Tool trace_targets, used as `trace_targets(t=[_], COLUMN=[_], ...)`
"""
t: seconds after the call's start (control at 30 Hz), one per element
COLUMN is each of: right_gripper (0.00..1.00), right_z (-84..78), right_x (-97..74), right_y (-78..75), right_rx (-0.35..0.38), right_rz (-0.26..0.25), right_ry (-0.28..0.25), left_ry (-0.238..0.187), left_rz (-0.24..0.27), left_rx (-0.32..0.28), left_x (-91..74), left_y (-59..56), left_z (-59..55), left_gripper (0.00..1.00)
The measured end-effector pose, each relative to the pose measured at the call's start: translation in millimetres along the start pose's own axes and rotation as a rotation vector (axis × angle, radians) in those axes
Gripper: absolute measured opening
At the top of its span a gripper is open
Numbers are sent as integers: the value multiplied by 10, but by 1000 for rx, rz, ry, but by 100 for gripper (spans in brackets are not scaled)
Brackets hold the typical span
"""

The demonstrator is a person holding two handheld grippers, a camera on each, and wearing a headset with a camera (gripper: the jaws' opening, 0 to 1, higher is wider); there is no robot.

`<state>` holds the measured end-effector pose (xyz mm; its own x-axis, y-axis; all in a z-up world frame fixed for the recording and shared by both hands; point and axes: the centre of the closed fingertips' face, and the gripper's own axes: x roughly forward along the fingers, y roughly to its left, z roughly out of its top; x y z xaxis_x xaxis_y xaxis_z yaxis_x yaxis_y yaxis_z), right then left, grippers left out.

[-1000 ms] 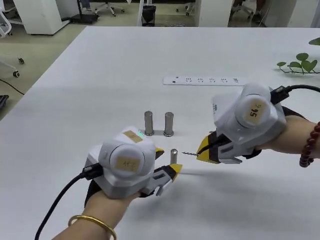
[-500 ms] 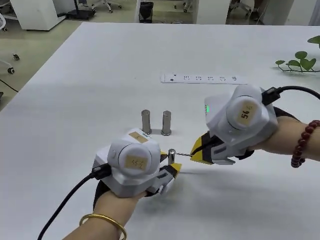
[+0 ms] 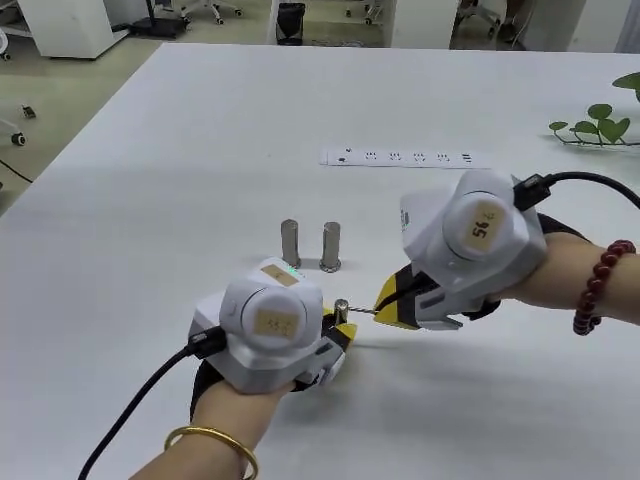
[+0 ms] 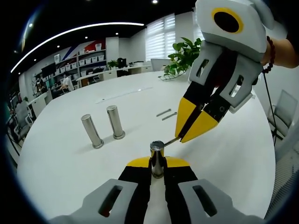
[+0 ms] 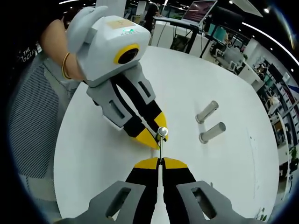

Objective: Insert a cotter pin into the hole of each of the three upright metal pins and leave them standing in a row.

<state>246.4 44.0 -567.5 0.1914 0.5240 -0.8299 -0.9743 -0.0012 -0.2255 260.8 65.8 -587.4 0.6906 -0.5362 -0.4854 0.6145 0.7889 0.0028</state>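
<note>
Step in hand, as judged: threading the first cotter pin. On the white table, the left gripper comes in from the near side of the held pin, its jaws pressed against the shaft low down, so the pin stands upright. The right gripper approaches from the right of the held pin, its yellow-tipped jaws pinching the cotter pin by its rear end. The wire lies roughly level and its tip meets the held pin just under the cap. Whether the tip has entered the hole cannot be told, and the hole itself is too small to see.

To do the step well, the left gripper should probably hold the pin still with the hole turned toward the wire. The right gripper should probably push straight along the wire's own line. A slanted push would likely bend the thin wire or tip the pin.

Appearance: the held pin is a short, dull grey steel cylinder with a slightly wider cap. Two matching free pins stand side by side just beyond the held pin, each on a flared foot, and no wire can be made out in them. A power strip lies well beyond the held pin. The cotter pin is a fine, straight, dark wire.
</note>
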Motion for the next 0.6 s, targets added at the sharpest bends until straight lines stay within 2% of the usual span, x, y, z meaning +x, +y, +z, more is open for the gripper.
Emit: trace_targets(t=[0.27, 0.4, 0.6], right_gripper=[0, 0, 0], right_z=[29, 51, 93], right_x=[-2, 3, 19], right_y=[7, 1, 2], right_rx=[15, 19, 13], right_rz=[-2, -5, -5], right_ry=[-7, -14, -26], left_ry=[-8, -12, -16], left_rz=[26, 39, 54], left_rx=[4, -21, -24], left_x=[9, 12, 12], left_y=[-7, 1, -1], left_z=[-10, -13, -15], left_gripper=[6, 6, 6])
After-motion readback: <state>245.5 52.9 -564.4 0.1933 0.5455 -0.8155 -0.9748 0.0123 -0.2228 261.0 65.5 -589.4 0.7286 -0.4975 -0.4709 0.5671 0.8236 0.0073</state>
